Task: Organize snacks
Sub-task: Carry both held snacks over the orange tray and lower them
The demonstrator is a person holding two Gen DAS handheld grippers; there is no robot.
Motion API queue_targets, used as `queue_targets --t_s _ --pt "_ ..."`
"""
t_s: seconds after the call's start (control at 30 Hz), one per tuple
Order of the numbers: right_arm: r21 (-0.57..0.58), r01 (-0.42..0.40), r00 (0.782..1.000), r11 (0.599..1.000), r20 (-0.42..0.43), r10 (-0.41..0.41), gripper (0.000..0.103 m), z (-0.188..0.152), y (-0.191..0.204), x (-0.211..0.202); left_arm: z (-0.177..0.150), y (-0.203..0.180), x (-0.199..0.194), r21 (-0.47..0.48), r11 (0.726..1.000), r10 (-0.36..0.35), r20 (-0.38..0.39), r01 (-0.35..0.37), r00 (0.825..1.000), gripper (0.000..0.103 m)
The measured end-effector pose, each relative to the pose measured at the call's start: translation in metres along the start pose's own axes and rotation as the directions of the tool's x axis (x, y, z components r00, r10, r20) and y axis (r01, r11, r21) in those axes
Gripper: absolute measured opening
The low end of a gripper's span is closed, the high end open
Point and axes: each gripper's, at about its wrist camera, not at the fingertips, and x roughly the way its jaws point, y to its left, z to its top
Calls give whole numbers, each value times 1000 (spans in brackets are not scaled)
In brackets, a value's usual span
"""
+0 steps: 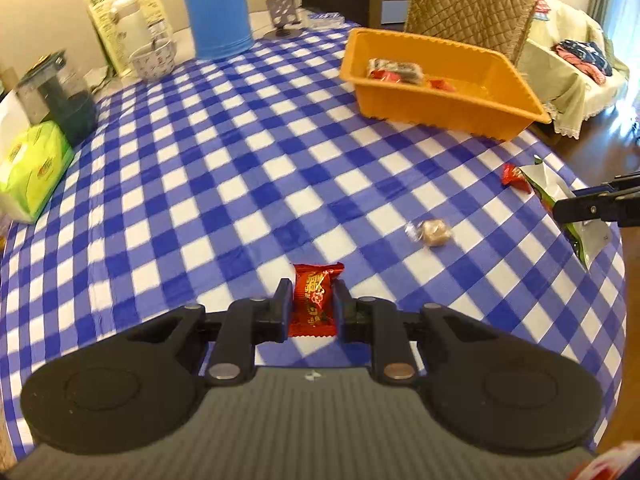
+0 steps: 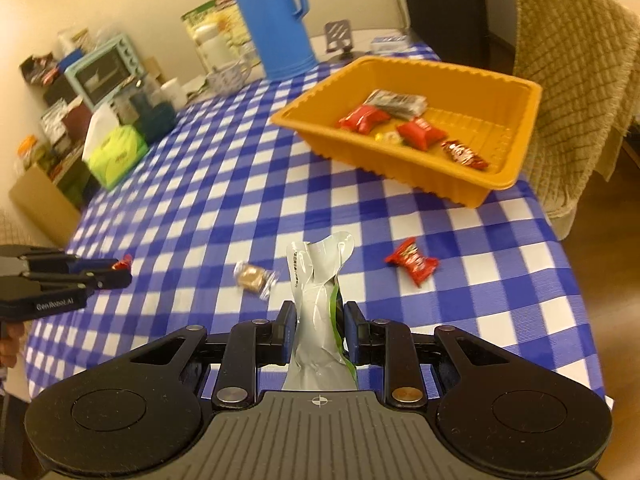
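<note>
Here the left tool (image 1: pixel 310 300) was clamped on a red wrapped candy (image 1: pixel 315 300), held just above the near part of the table (image 1: pixel 224 168) with its blue-and-white checked cloth. The right tool (image 2: pixel 316 330) was clamped on a crumpled silver-and-green snack packet (image 2: pixel 318 320). Between them on the cloth lay a clear-wrapped brown candy (image 2: pixel 252 276), and to the right of it a loose red candy (image 2: pixel 412 262). At the far right stood an orange tray (image 2: pixel 500 184) holding several red snacks and a dark packet (image 2: pixel 396 102). A blue thermos jug (image 2: pixel 276 20) stood at the far edge.
</note>
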Motion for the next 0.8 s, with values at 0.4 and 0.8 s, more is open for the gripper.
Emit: queue_targets --t_s 0.4,0.8 --pt "84 47 995 995 87 -54 26 41 -27 -23 82 -27 13 139 989 -61 119 44 991 20" --pt "167 73 981 983 166 -101 26 112 -76 -17 187 -70 61 219 969 -151 164 114 975 20"
